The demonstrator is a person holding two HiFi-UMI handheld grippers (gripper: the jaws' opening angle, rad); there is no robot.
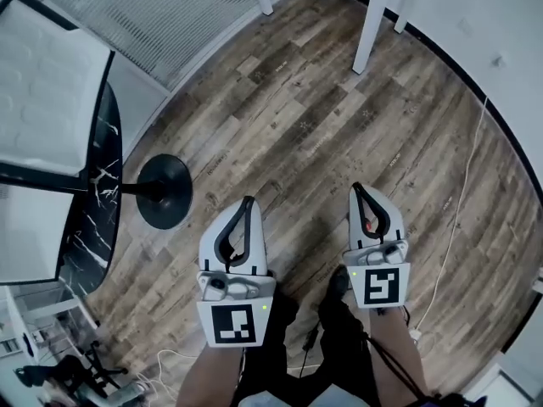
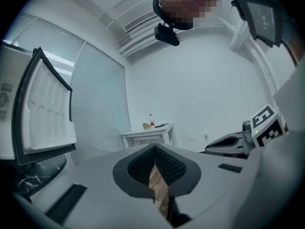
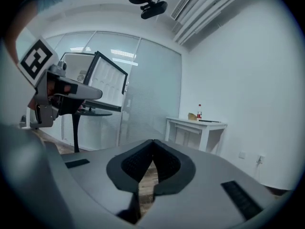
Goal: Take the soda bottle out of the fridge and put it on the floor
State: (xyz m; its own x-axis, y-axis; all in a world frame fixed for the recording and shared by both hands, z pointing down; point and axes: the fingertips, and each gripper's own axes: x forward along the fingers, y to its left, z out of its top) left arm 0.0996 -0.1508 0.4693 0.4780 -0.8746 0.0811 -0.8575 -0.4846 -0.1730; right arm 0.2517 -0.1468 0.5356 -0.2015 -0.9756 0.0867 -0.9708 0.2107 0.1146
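Observation:
My left gripper (image 1: 248, 200) and right gripper (image 1: 356, 186) hang side by side over the wooden floor (image 1: 297, 117), both shut with nothing between the jaws. In the left gripper view the fingertips of the left gripper (image 2: 155, 147) meet, and in the right gripper view those of the right gripper (image 3: 153, 140) do too. A small bottle (image 2: 151, 120) with red on it stands far off on a white table (image 2: 147, 135). The right gripper view shows that bottle (image 3: 199, 111) as well. The fridge door (image 1: 42, 83) stands open at the left, and no bottle shows in it.
A black round pedestal base (image 1: 163, 191) stands on the floor beside a dark marble tabletop (image 1: 102, 176). White table legs (image 1: 366, 24) rise at the far side. A white cable (image 1: 462, 202) runs along the floor at the right. Frosted glass panels (image 2: 97, 104) line the wall.

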